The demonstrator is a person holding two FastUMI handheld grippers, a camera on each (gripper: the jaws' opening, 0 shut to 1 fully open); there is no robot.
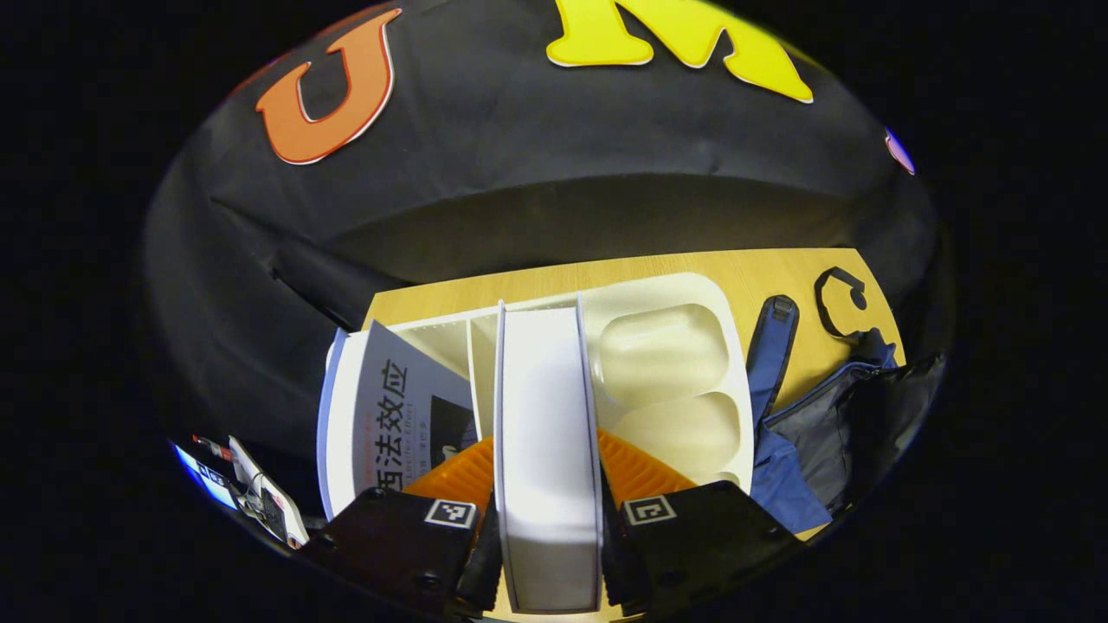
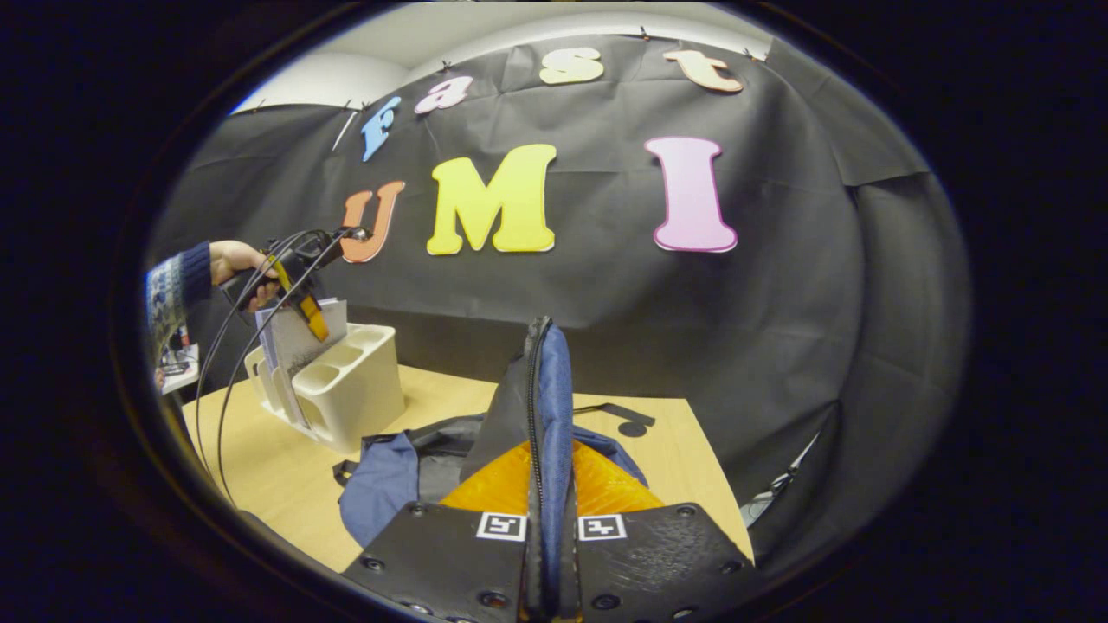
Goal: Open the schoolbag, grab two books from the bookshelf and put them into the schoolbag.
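The left gripper (image 1: 549, 554) has its fingers pressed on both sides of a white book (image 1: 545, 450), gripped by its top edge as it stands in the white bookshelf (image 1: 692, 298). A second book (image 1: 394, 415), grey-covered, leans in the slot just beside it, on the left in the left gripper view. The rack sits on a pale wooden surface (image 1: 762, 268), and the blue schoolbag (image 1: 831, 415) lies just to its right.

In the right gripper view, the right gripper (image 2: 548, 554) has its fingers closed narrowly on a raised flap of the schoolbag, along the zip edge (image 2: 541, 407), holding it upright so the mouth is open. Farther off, a hand (image 2: 238, 264) in a patterned sleeve holds the left gripper over the bookshelf.

The step in hand appears to be drawing the white book out. It should go best lifted straight up, clear of the divider and the leaning neighbour, then carried across to the held-open bag, spine kept level so it does not catch the zip.

The grey cover carries large Chinese characters, partly hidden, so I cannot read the full title. Square coded markers sit on the fingers. No brand name is legible.
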